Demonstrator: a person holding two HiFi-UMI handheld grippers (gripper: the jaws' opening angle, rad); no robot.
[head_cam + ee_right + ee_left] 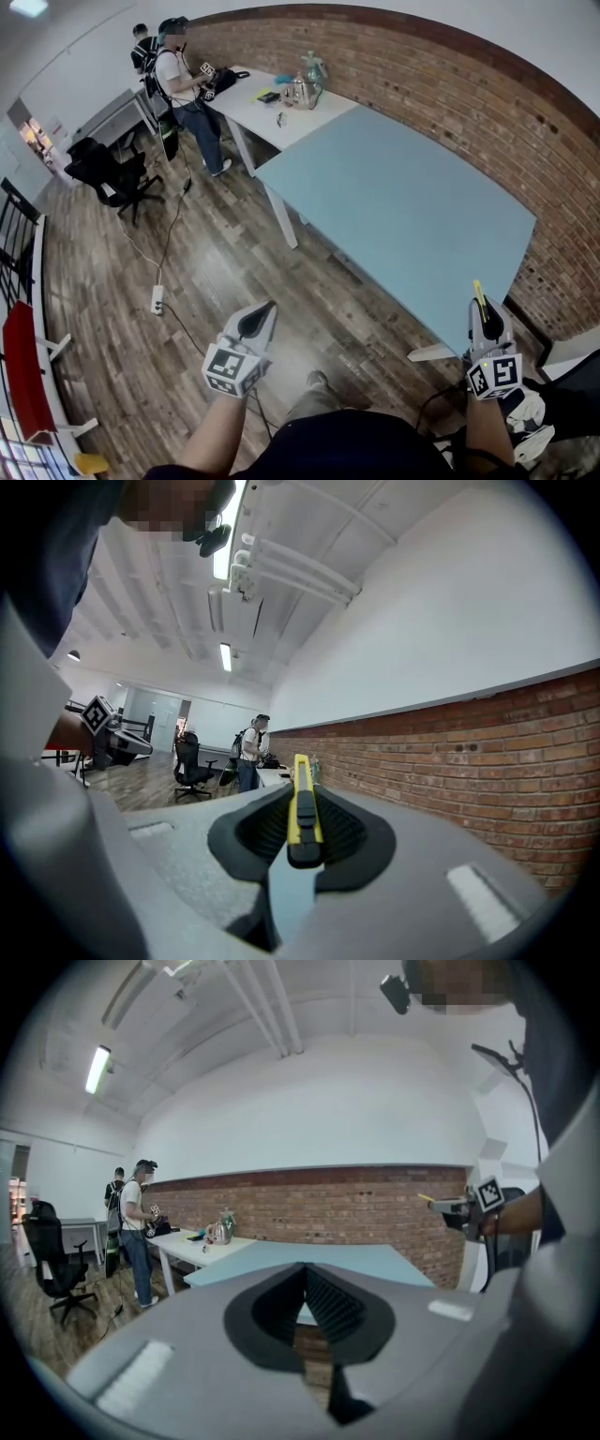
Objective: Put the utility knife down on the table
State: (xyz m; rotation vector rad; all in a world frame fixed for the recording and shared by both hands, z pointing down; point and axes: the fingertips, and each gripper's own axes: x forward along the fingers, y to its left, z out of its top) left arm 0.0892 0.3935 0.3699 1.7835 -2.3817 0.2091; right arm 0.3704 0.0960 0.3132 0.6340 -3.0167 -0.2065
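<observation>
A yellow-and-black utility knife (302,816) stands clamped between the pads of my right gripper (301,794), its yellow tip poking out ahead of the jaws. In the head view the knife (478,292) and right gripper (482,309) hover off the near right corner of the light-blue table (403,202), not over its top. My left gripper (269,307) hangs over the wooden floor, left of the table. Its fingertips meet with nothing between them (305,1271). The left gripper view also catches the right gripper (464,1206), held level with the knife pointing left.
A white table (281,117) with a kettle and small items adjoins the blue table's far end; a person (183,84) stands at it. A brick wall (450,103) runs behind both tables. An office chair (108,173) and a power strip (157,300) with cable stand on the floor.
</observation>
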